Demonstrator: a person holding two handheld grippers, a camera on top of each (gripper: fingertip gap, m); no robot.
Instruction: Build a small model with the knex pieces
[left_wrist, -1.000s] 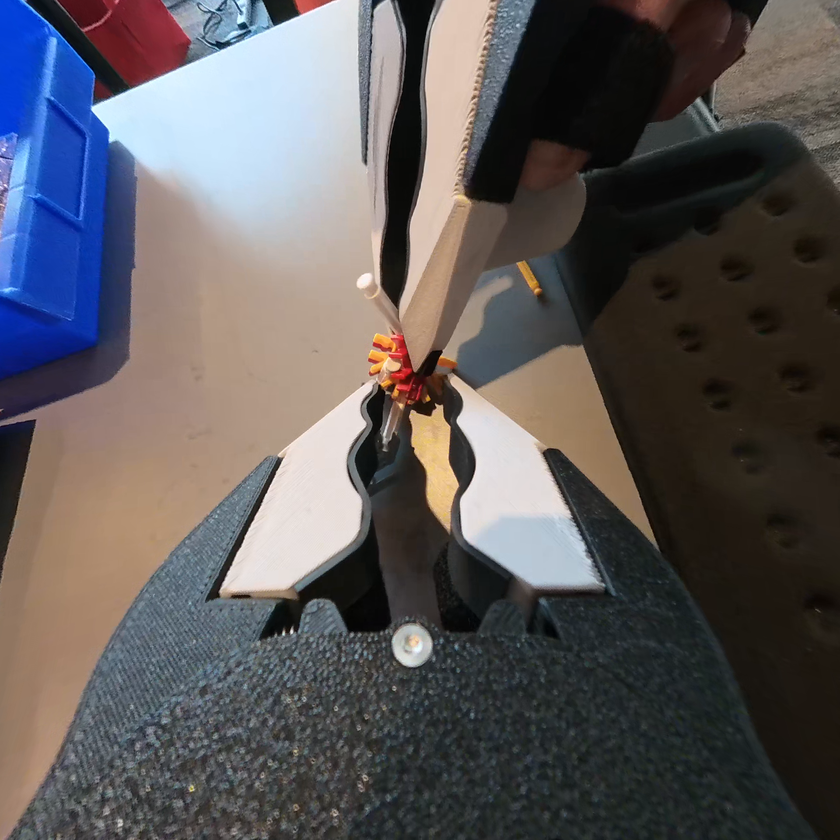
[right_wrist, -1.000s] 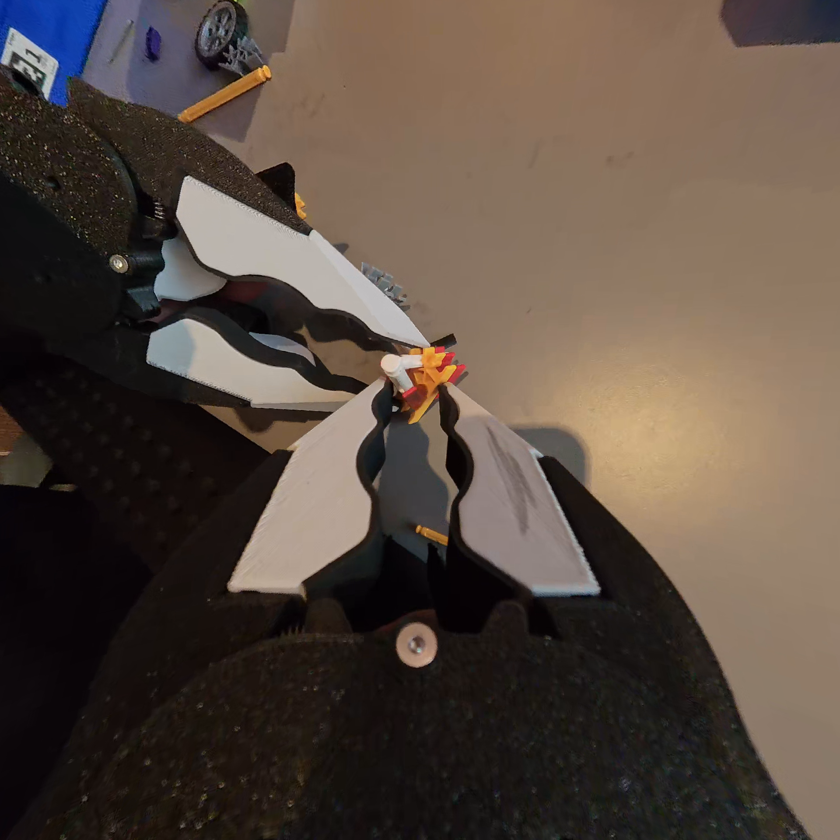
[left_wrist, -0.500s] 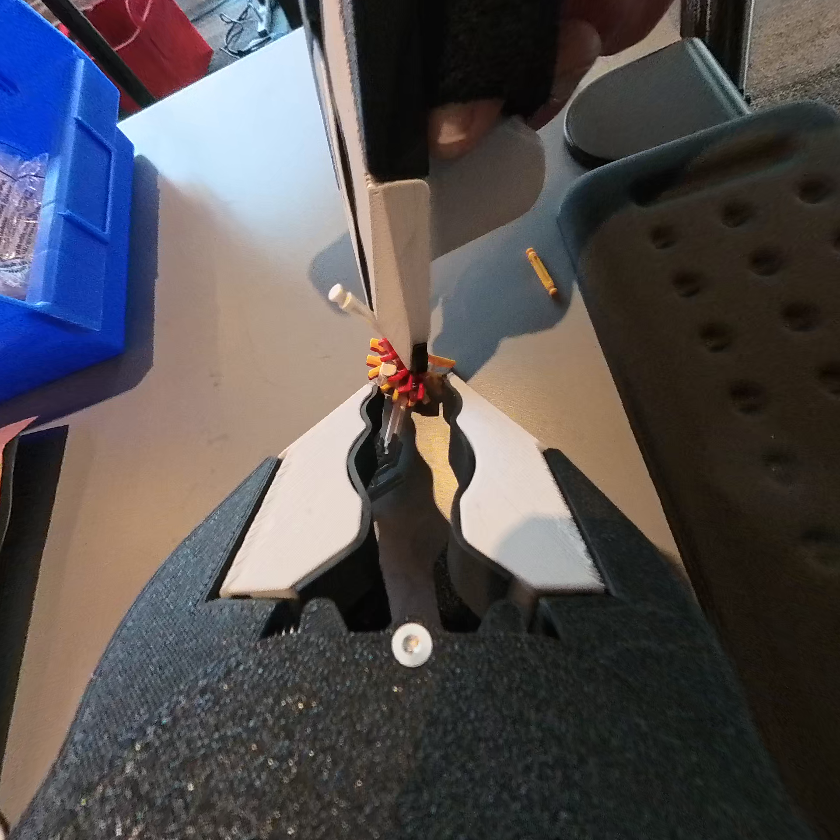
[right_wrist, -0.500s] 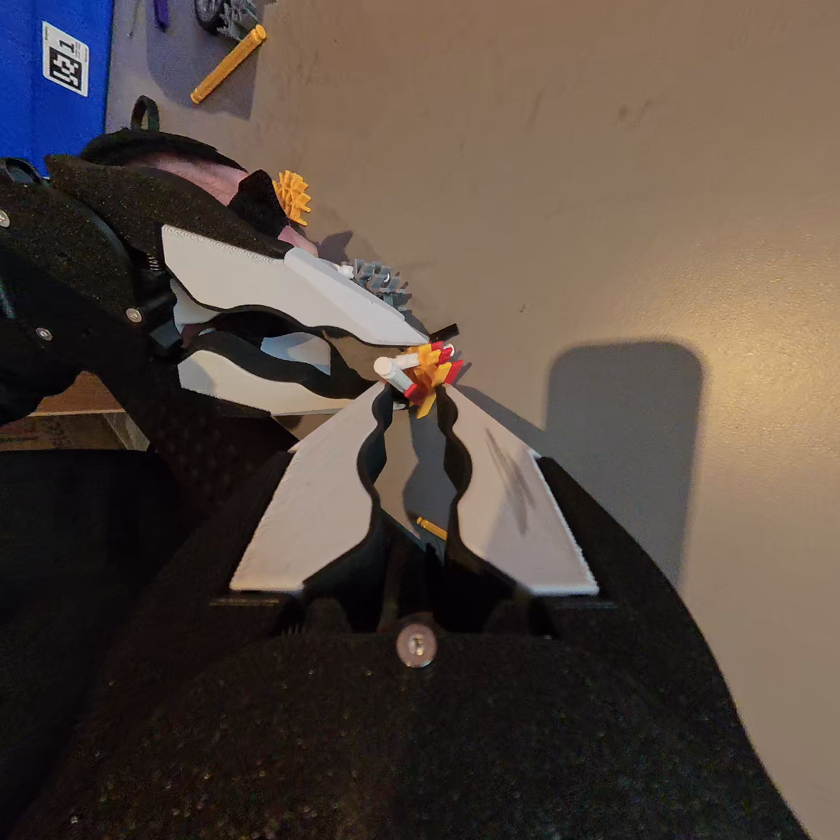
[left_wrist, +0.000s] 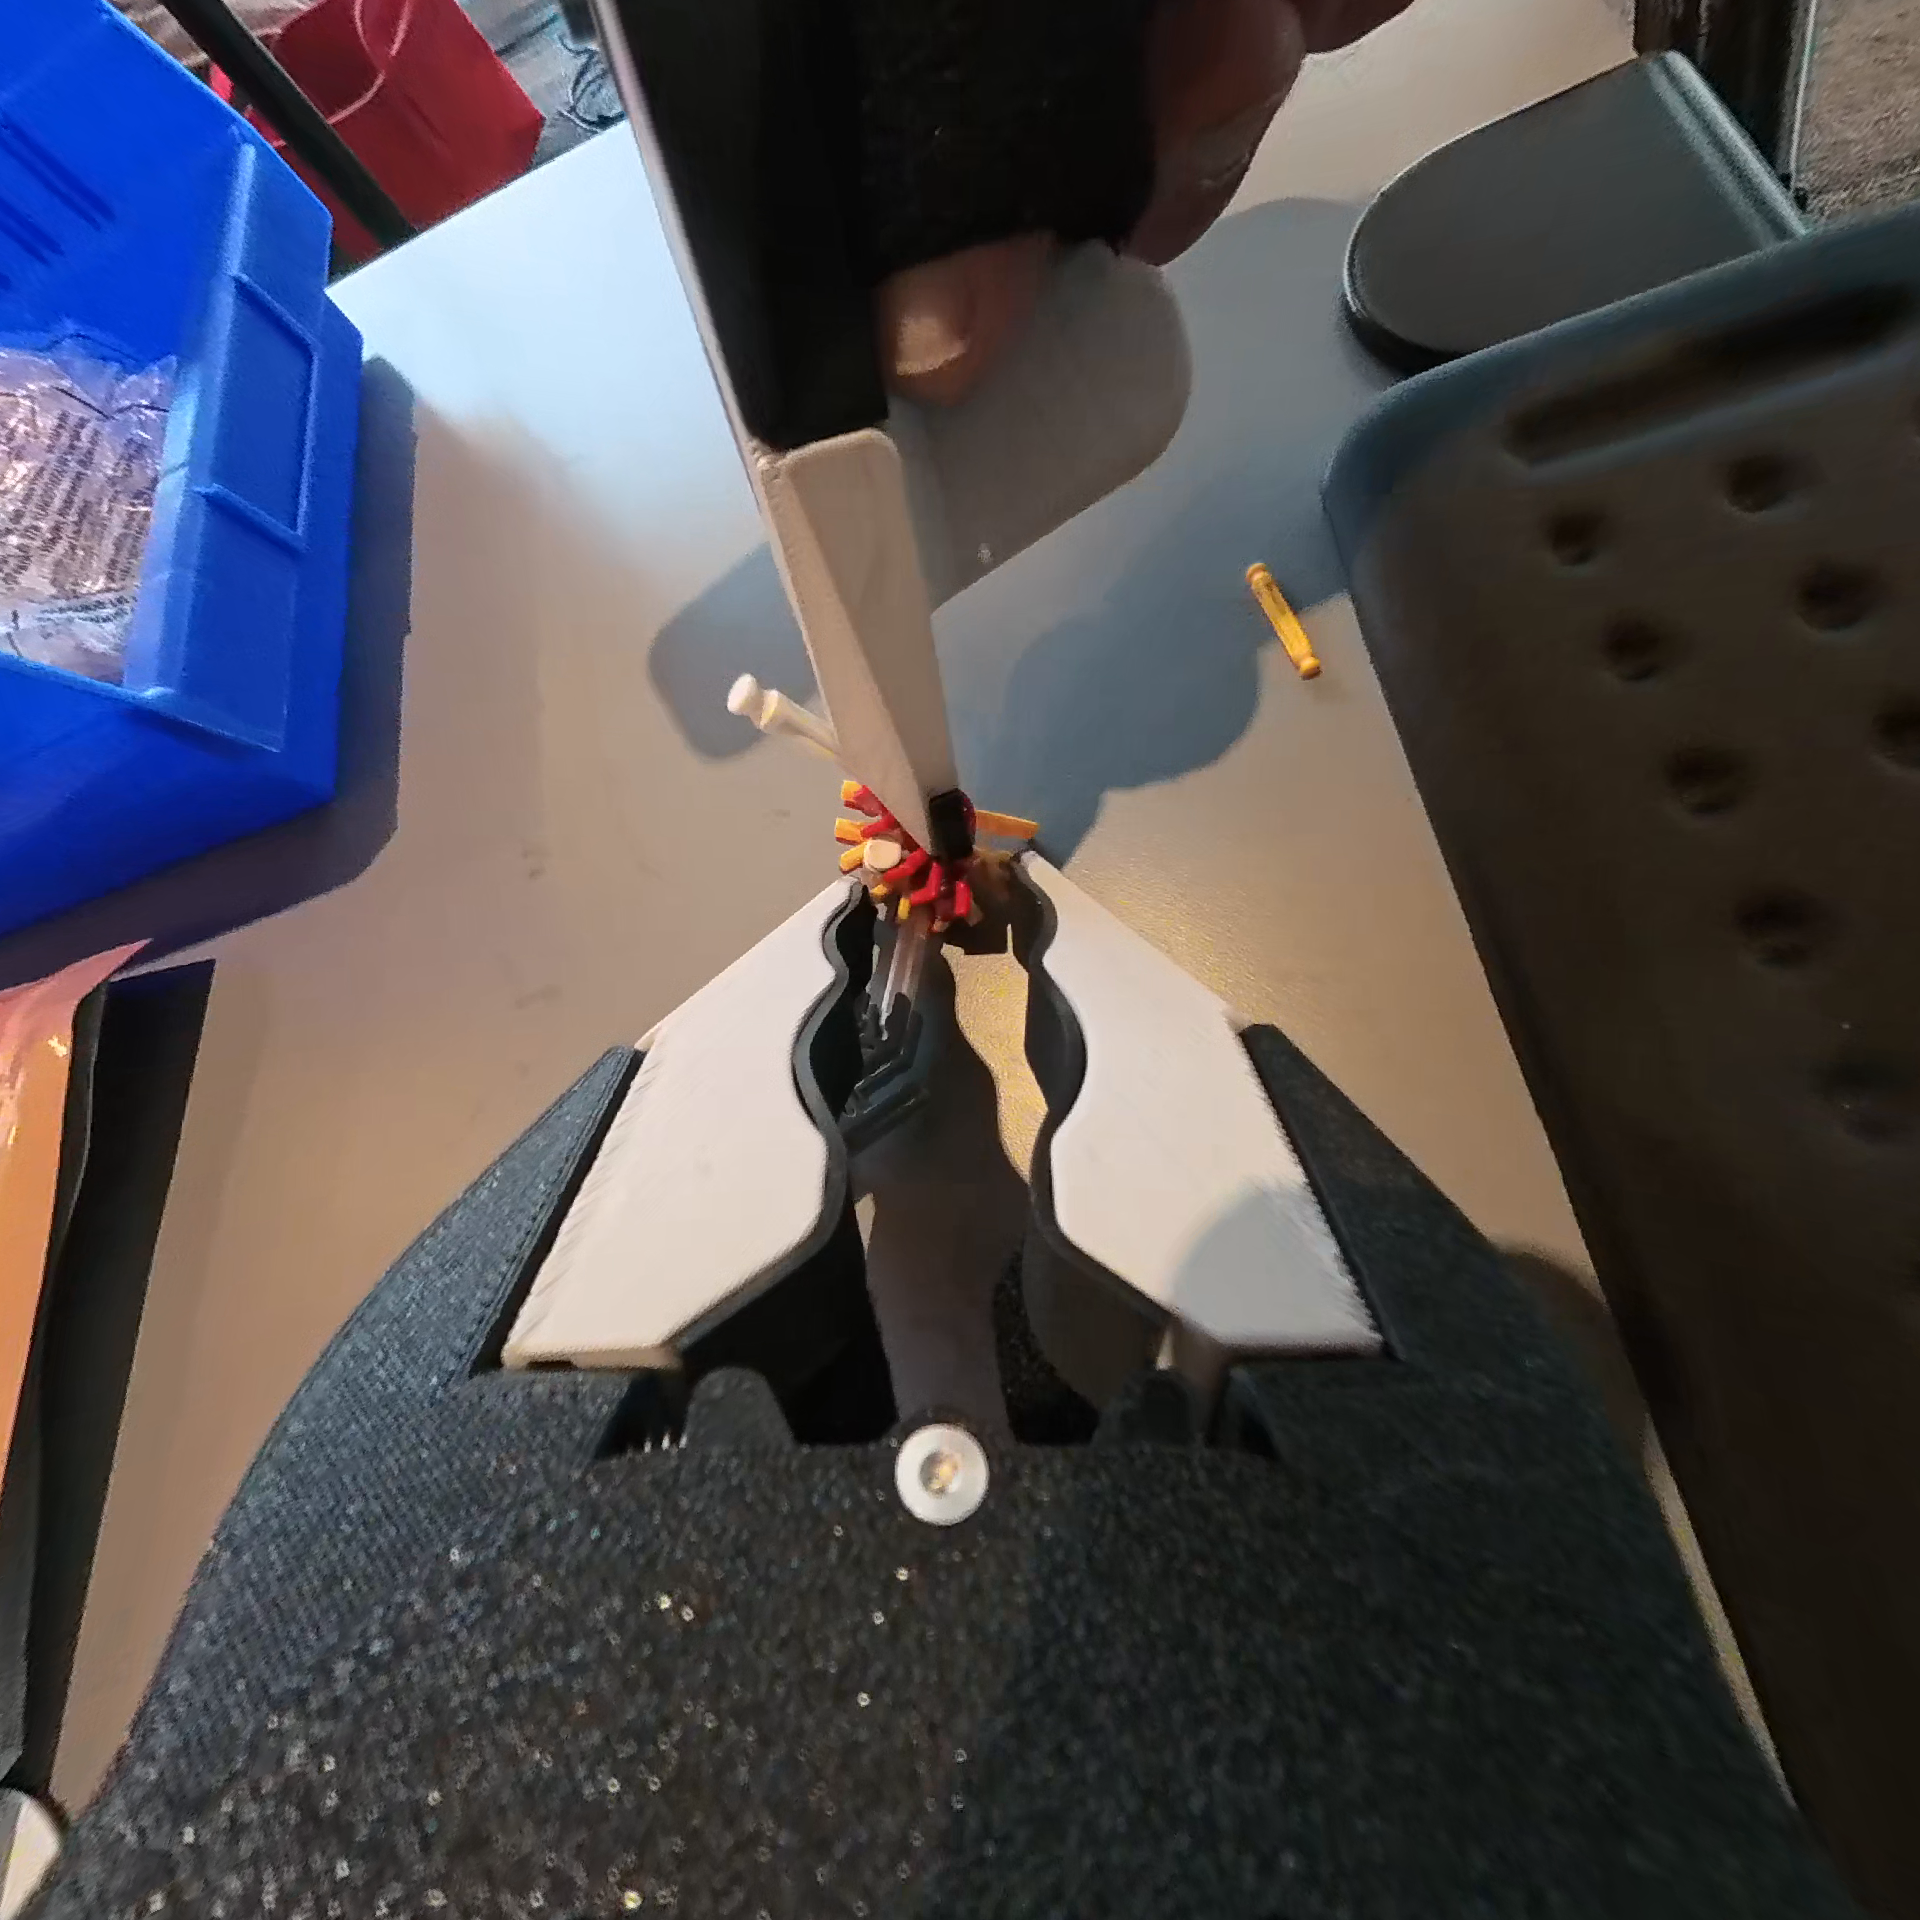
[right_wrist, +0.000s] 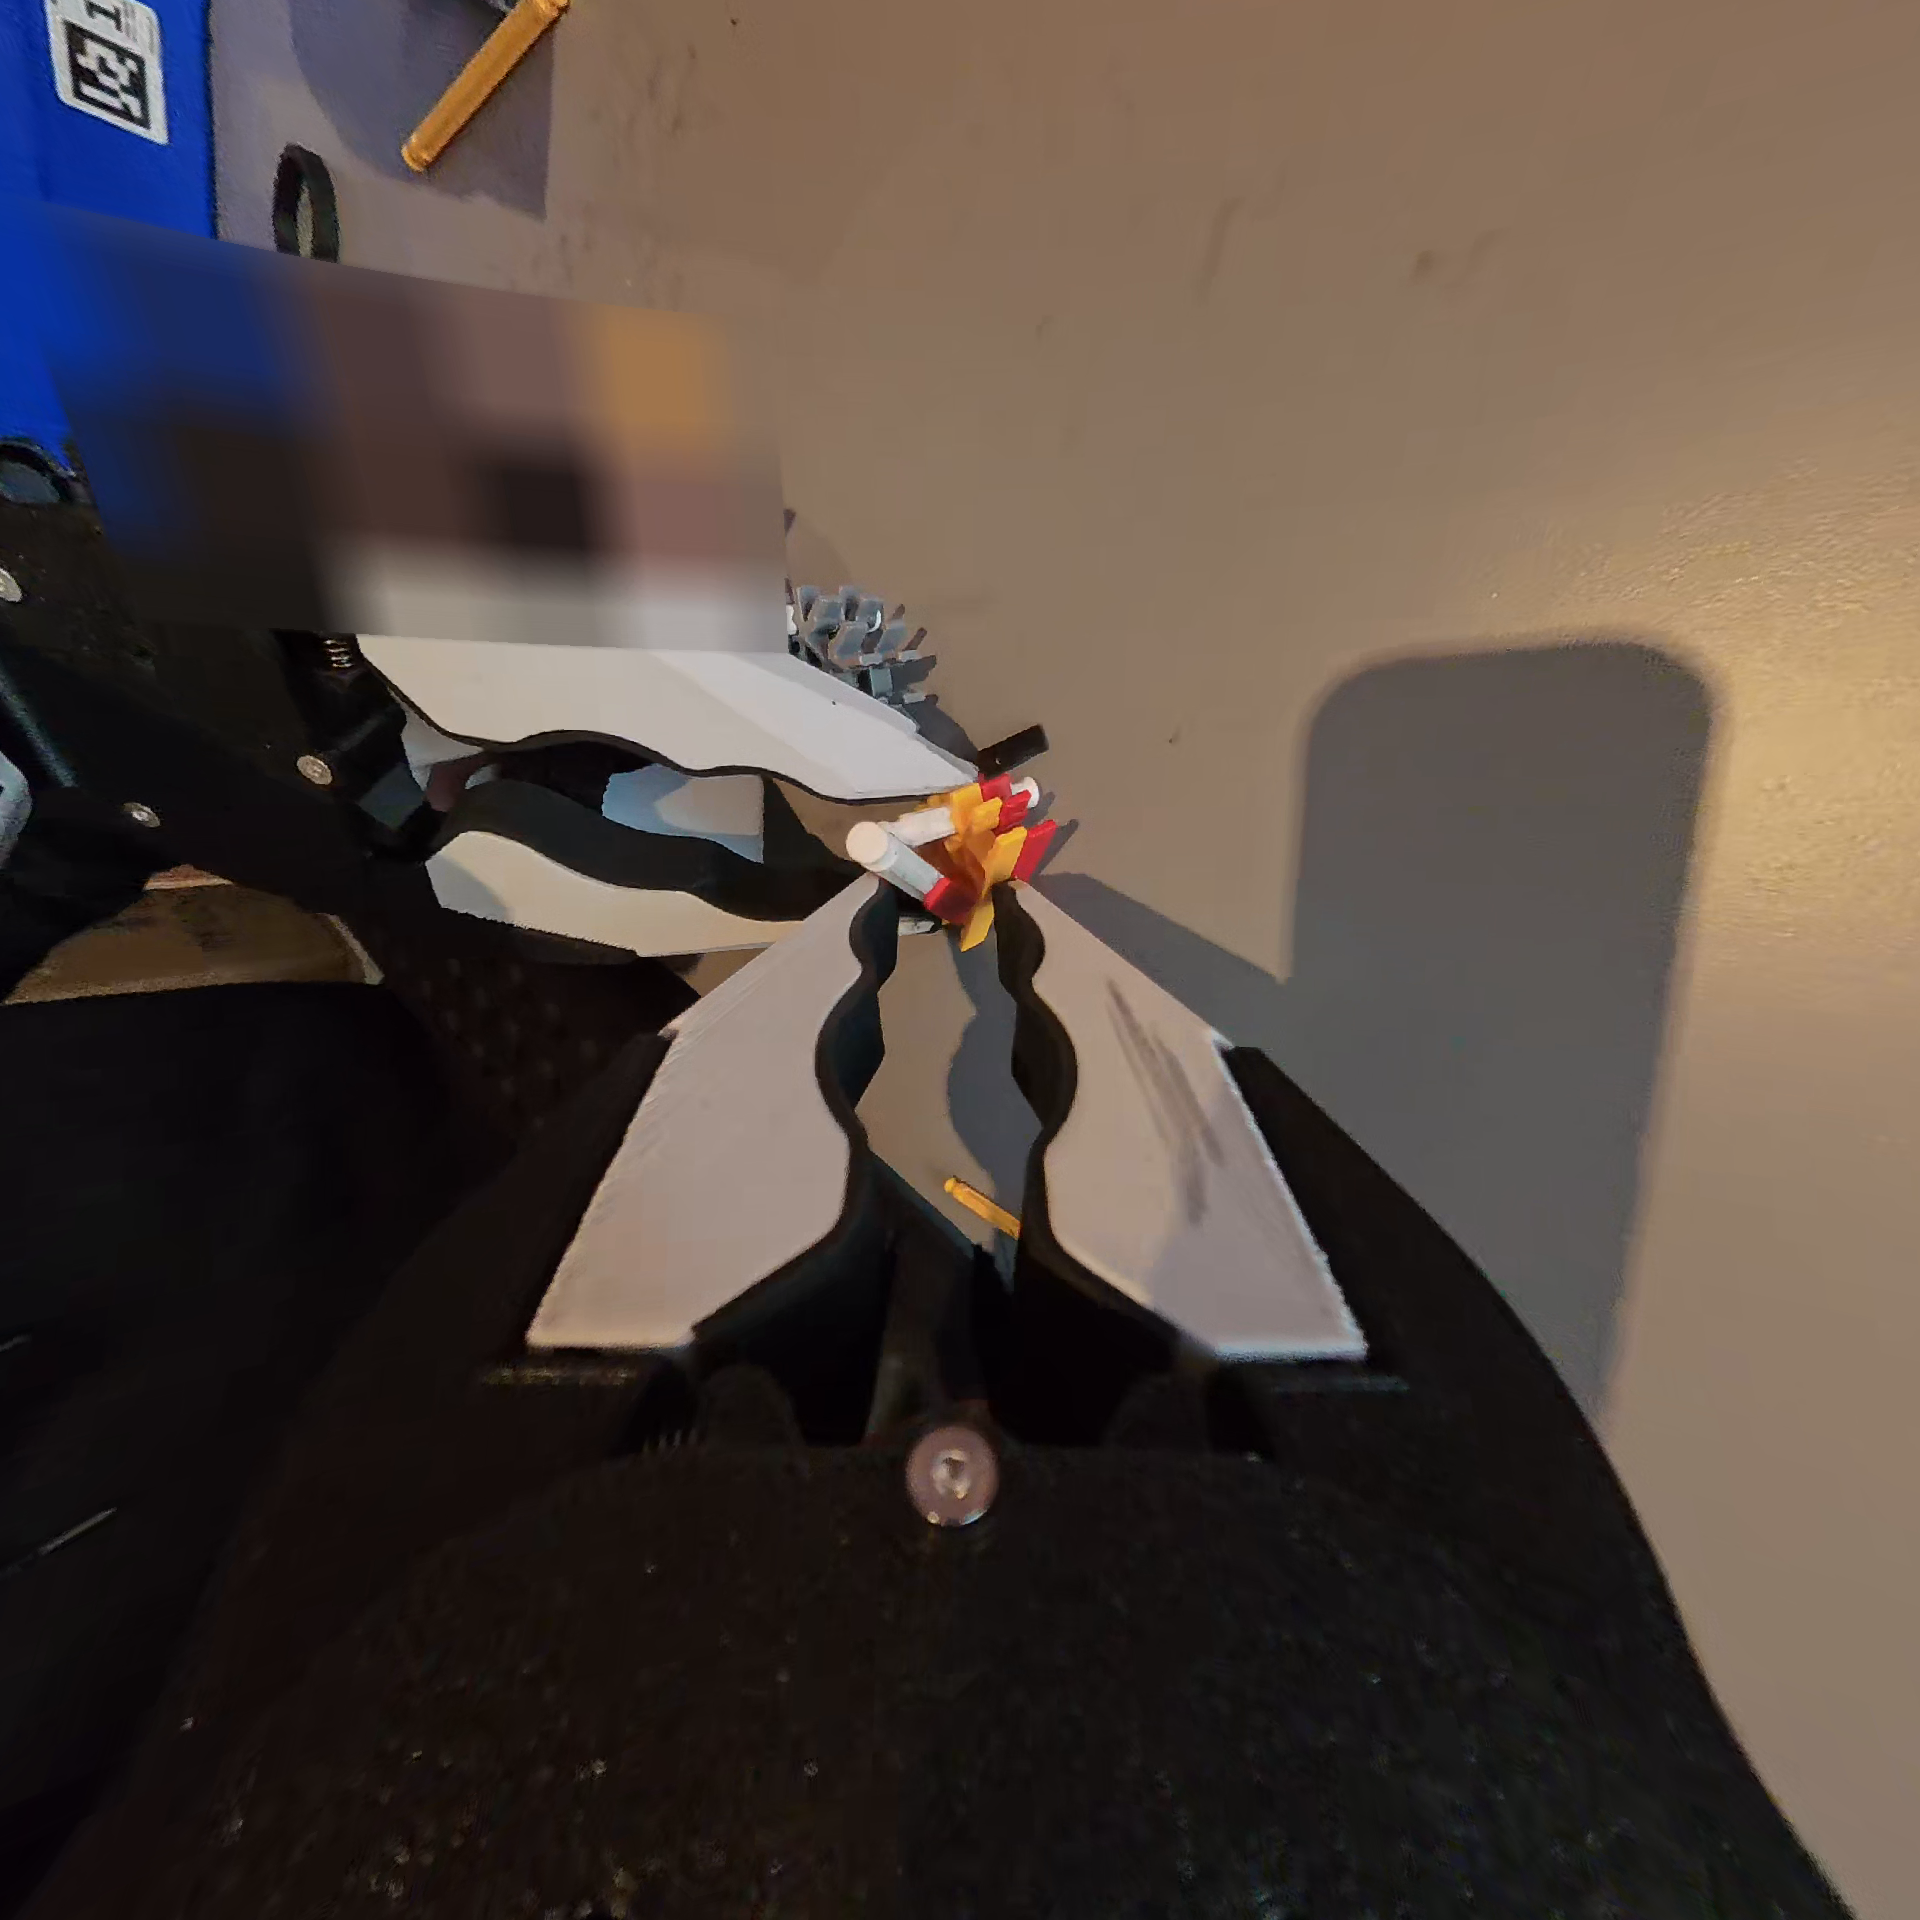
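A small cluster of red and yellow toothed connectors on white rods is held above the grey table. My left gripper is shut on it from below in the left wrist view. My right gripper comes down from above and pinches the same cluster with a black piece at its tip. In the right wrist view the cluster sits at the tips of my right gripper. There my left gripper reaches in from the left. A white rod sticks out to the left.
A blue bin stands at the left and a dark perforated chair at the right. A short yellow rod lies on the table. The right wrist view shows a grey gear, a long yellow rod and a black ring. Left and right tips are no more than a few centimetres apart.
The right gripper has turned from slanted to nearly edge-on over the cluster. Both grippers kept their hold while the pair shifted over the table. The left gripper now lies more level in the right view.
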